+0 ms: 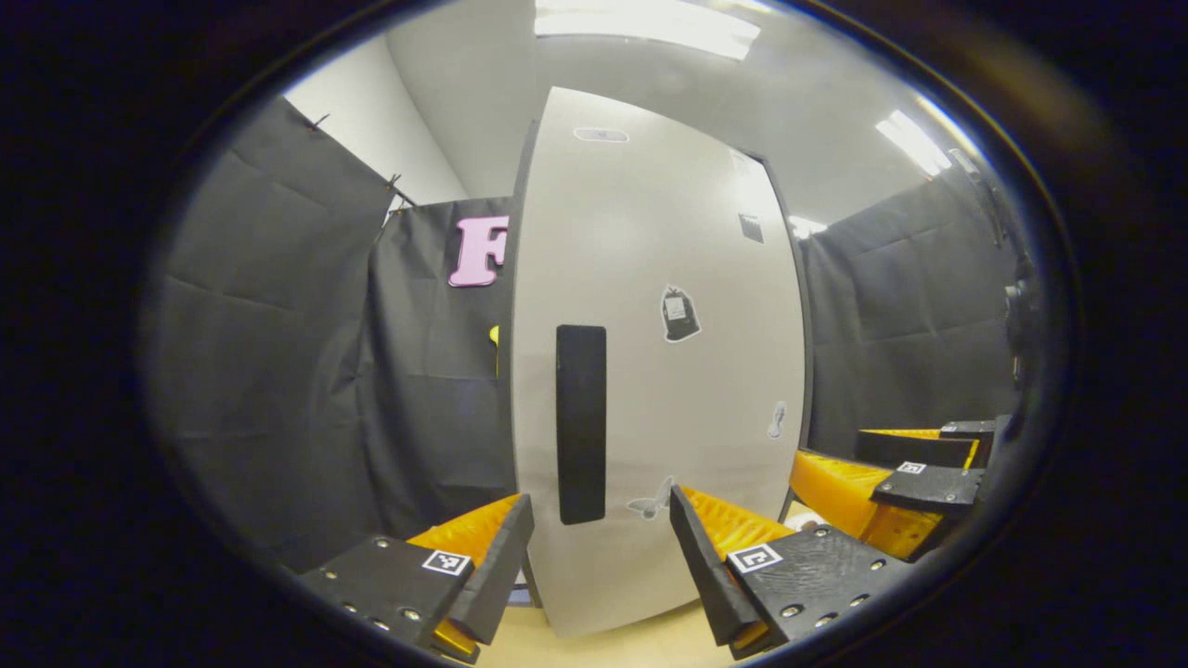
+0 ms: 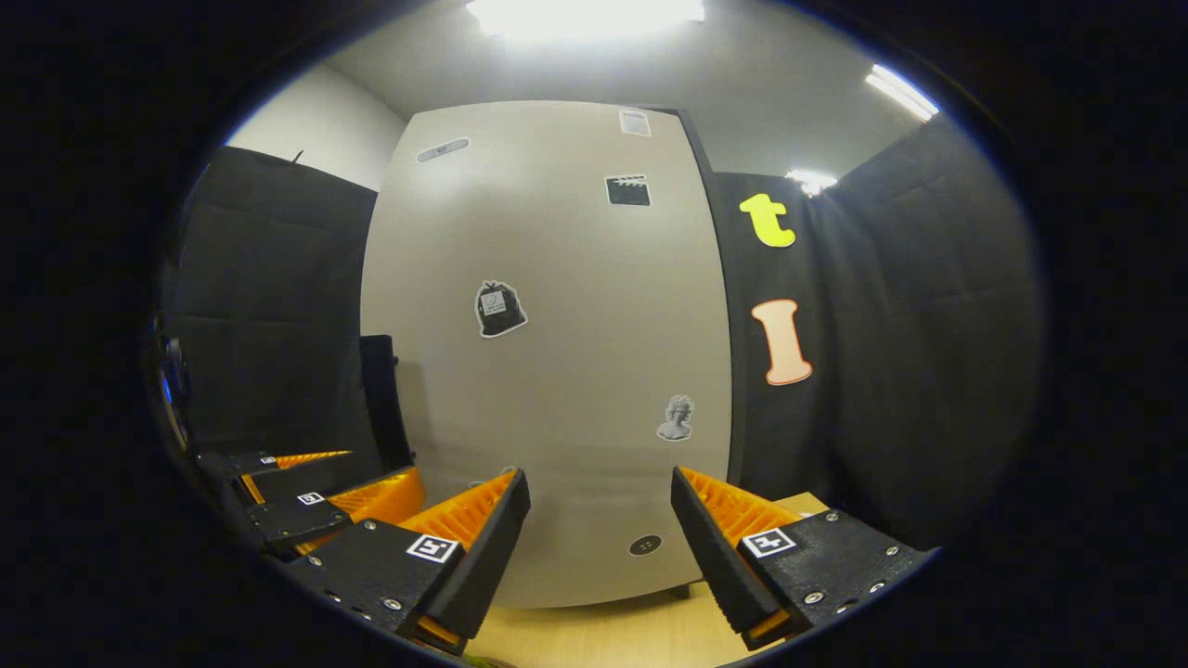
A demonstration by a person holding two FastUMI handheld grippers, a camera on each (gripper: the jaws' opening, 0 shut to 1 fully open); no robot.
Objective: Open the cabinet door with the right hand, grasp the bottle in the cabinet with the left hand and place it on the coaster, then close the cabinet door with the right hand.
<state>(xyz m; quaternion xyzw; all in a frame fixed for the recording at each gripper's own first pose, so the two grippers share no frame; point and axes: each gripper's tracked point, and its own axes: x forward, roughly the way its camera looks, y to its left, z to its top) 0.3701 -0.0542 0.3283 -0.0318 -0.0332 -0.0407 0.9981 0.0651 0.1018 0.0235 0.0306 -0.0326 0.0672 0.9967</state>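
Your right gripper (image 2: 600, 547) hangs with its fingers spread wide and nothing between them, facing the cabinet door (image 2: 557, 353), which looks flat and shut across the front of the cabinet. Your left gripper (image 1: 601, 557) is likewise wide apart and empty, aimed at the same door, with the dark vertical handle (image 1: 581, 423) standing just above the gap between its fingers at about 12 o'clock. In the left gripper view your right gripper sits off at 4 o'clock, near the door's lower edge; in the right gripper view the left one lies at 8 o'clock, just beside the handle's side of the door. By my reading nothing of the task is done yet: the door is still to be opened, the bottle fetched and set on the coaster, and the door shut again. The cabinet's inside is hidden behind the door, so the bottle presumably stands in there out of sight.
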